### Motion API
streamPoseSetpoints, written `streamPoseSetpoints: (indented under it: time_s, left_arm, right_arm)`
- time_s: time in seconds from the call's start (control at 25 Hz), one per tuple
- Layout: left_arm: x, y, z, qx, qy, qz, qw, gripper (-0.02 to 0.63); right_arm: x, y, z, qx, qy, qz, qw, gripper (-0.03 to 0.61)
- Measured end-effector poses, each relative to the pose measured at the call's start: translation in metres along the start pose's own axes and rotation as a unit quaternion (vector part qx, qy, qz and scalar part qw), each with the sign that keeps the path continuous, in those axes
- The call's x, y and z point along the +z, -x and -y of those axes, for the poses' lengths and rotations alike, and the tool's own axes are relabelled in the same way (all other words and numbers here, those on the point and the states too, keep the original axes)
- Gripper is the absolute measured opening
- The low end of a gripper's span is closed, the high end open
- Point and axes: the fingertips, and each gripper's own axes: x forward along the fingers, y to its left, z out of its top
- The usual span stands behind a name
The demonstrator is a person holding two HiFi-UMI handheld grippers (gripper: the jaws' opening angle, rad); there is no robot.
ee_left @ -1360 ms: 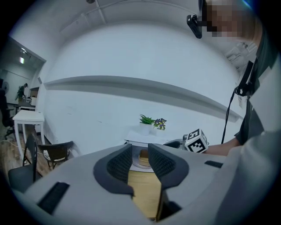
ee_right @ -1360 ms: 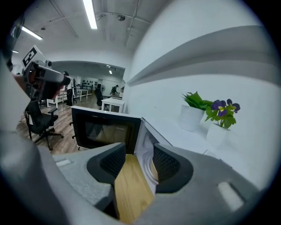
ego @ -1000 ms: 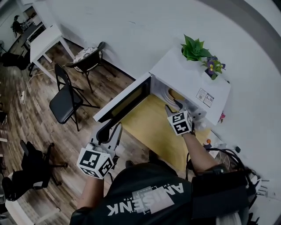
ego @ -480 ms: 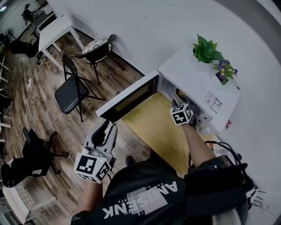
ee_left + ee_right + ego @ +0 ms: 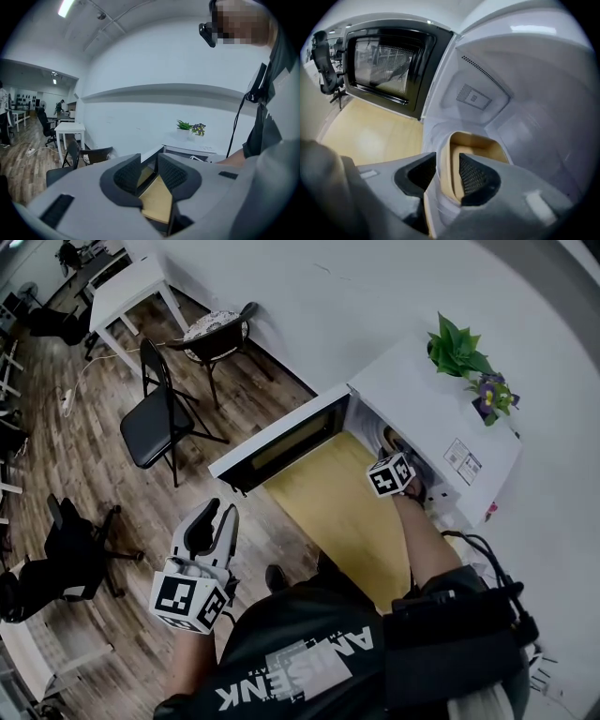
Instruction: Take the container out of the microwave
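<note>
One tan container, rounded squarish rim, inside white microwave

microwave: white, door swung wide open
container: tan, open-topped, rounded corners, upright inside the microwave's cavity

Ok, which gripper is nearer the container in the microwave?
Right. The right gripper is inside the microwave, jaws just closing around one wall of the container. The left gripper hangs empty outside, short of the open door.
</note>
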Motion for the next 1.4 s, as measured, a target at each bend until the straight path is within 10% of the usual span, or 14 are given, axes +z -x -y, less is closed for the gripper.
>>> streamPoseSetpoints:
  time_s: [0.72, 1.4]
  left_arm:
    - [0.007, 0.028, -0.034, 0.035, 0.01, 0.016, 0.9992, 0.097]
    - [-0.001, 0.024, -0.025, -0.088, 0.001, 0.028, 0.9957, 0.095]
  right_arm:
    - [0.009, 0.023, -0.009, -0.004, 0.039, 0.028, 0.999, 0.028]
    - [0.03, 0.142, -0.095, 0.117, -0.058, 0.073, 0.989, 0.028]
